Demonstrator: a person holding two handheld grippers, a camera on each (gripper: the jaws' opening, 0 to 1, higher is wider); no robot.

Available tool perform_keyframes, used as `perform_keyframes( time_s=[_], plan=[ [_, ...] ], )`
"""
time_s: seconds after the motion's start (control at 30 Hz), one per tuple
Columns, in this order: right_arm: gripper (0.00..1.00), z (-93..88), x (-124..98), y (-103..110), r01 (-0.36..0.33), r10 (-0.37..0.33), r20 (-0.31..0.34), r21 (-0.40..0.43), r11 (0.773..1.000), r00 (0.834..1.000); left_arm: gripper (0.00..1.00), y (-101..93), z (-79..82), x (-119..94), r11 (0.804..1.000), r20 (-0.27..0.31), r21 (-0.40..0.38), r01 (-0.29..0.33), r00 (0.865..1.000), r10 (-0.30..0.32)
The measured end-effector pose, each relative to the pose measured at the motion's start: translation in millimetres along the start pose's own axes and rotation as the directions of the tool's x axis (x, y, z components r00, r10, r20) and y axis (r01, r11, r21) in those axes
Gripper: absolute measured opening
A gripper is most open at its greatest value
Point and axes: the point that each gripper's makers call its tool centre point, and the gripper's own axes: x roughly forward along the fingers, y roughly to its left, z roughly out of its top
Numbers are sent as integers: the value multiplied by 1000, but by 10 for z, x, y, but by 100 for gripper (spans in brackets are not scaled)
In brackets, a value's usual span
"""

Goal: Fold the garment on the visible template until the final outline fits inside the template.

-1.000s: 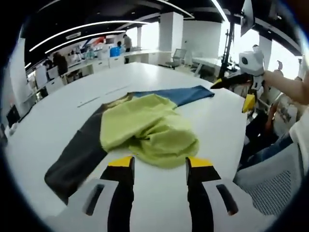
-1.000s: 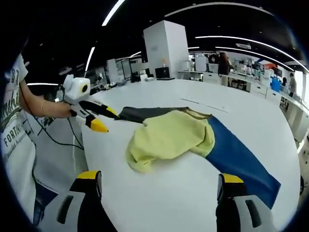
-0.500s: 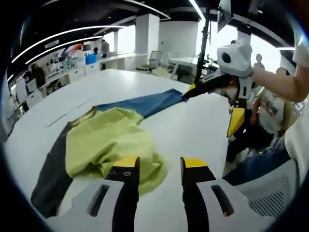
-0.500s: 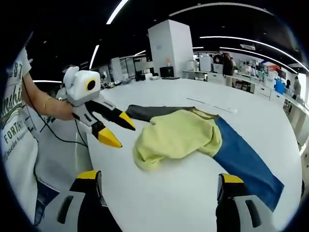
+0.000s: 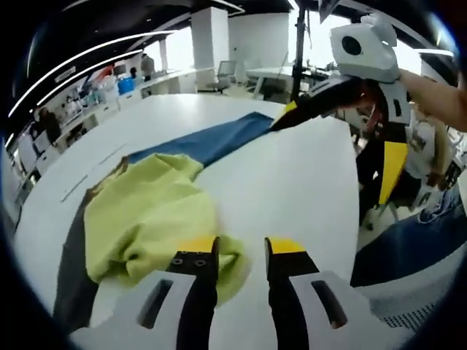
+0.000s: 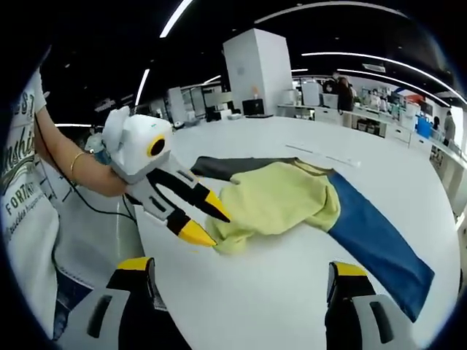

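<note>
A crumpled yellow-green garment (image 5: pixel 142 219) (image 6: pixel 281 197) lies on a long cloth strip on the white table. The strip is blue (image 5: pixel 211 142) (image 6: pixel 372 237) at one end and dark grey (image 5: pixel 69 288) (image 6: pixel 215 168) at the other. My left gripper (image 5: pixel 241 248) (image 6: pixel 206 222) is open with its jaws fairly close together. It is right at the garment's near edge, and a fold of the cloth sits in the gap. My right gripper (image 6: pixel 241 273) (image 5: pixel 339 146) is open wide and hovers above the table beyond the strip's blue end.
The white table (image 5: pixel 292 189) (image 6: pixel 292 292) has bare surface between the garment and the person's side. Thin tape lines (image 6: pixel 321 157) mark the table behind the strip. A person's arm (image 6: pixel 80 168) holds the left gripper. Desks and people stand far behind.
My left gripper has moved in to the garment's near edge and its jaws have narrowed. The right gripper has stayed wide open and shifted only slightly.
</note>
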Motion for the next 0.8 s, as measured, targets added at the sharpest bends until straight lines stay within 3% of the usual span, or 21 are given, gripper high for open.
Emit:
perform_keyframes(
  time_s=[0.07,0.23,0.6,0.8],
  plan=[
    [97,0,-6,5,4,-4,1,4,1000,1000,21,-56,-27,62,1000,-19,0,22,1000,-22],
    [96,-18,-14,-21,14,-14,2,12,1000,1000,21,-33,-103,163,998,-79,58,-4,997,8],
    [95,-56,-10,-79,25,-25,0,23,999,1000,16,100,-246,263,999,-139,27,-37,989,40],
    [95,-51,-10,-49,26,-26,-4,20,999,1000,6,172,-269,291,999,-153,23,-43,987,46]
  ],
)
